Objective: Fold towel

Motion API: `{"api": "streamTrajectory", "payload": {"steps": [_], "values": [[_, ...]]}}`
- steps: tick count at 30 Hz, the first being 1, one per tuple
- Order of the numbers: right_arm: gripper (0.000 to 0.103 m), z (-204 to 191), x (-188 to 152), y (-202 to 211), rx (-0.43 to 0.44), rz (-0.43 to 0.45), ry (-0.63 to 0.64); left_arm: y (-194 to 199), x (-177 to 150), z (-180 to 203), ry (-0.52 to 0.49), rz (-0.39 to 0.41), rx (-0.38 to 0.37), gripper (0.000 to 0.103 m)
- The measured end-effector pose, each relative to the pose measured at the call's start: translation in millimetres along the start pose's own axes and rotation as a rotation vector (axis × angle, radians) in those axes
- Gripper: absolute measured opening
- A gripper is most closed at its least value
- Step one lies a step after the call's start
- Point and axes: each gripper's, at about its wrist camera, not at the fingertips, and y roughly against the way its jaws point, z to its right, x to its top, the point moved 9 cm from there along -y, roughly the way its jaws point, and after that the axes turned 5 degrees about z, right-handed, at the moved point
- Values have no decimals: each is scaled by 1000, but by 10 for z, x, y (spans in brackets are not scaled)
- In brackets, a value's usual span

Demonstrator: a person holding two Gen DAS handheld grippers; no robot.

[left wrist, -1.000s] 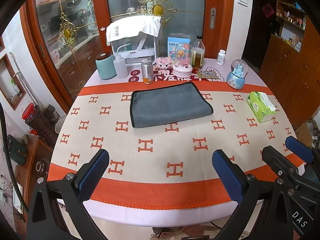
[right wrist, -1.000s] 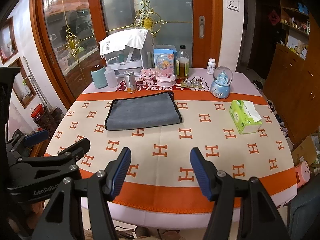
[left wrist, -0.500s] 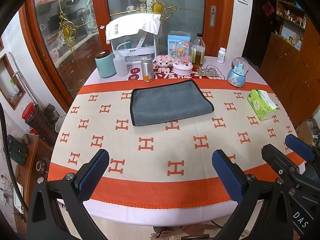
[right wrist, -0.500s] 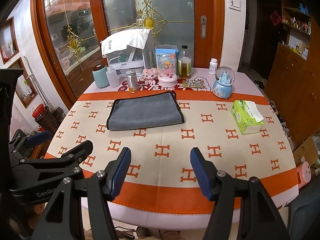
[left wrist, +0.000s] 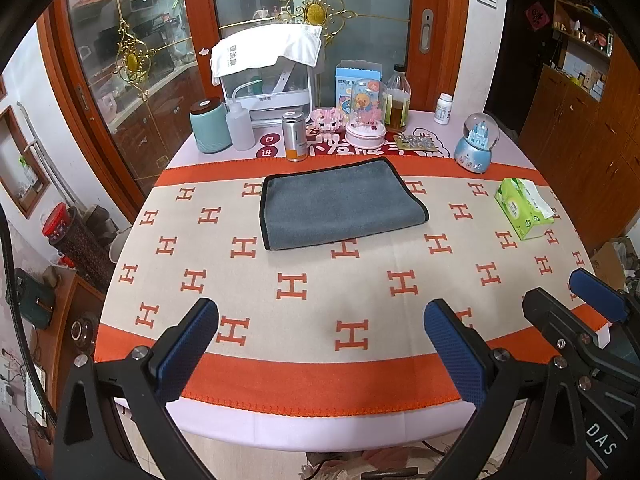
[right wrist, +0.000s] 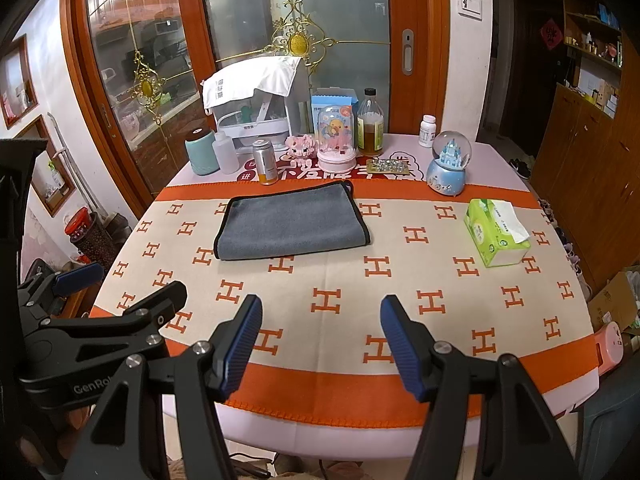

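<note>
A grey towel with a black edge lies folded flat on the far half of the patterned tablecloth; it also shows in the right wrist view. My left gripper is open and empty above the table's near edge, well short of the towel. My right gripper is open and empty, also at the near edge. The right gripper shows at the right of the left wrist view, and the left gripper at the left of the right wrist view.
A green tissue pack lies at the right of the table. Along the far edge stand a teal canister, a can, a pink dome toy, a bottle and a snow globe. Glass doors stand behind.
Both views have shifted slightly, so the table and towel sit a little lower and closer. Both grippers stay open and the towel has not moved.
</note>
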Motion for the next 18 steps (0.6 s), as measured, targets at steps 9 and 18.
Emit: {"api": "streamTrajectory", "payload": {"steps": [9, 18], "values": [[62, 1, 3, 2, 0, -1, -2, 9, -26, -21, 1, 2, 1, 102], [62, 0, 2, 2, 0, -2, -2, 1, 0, -13, -1, -3, 2, 102]]}}
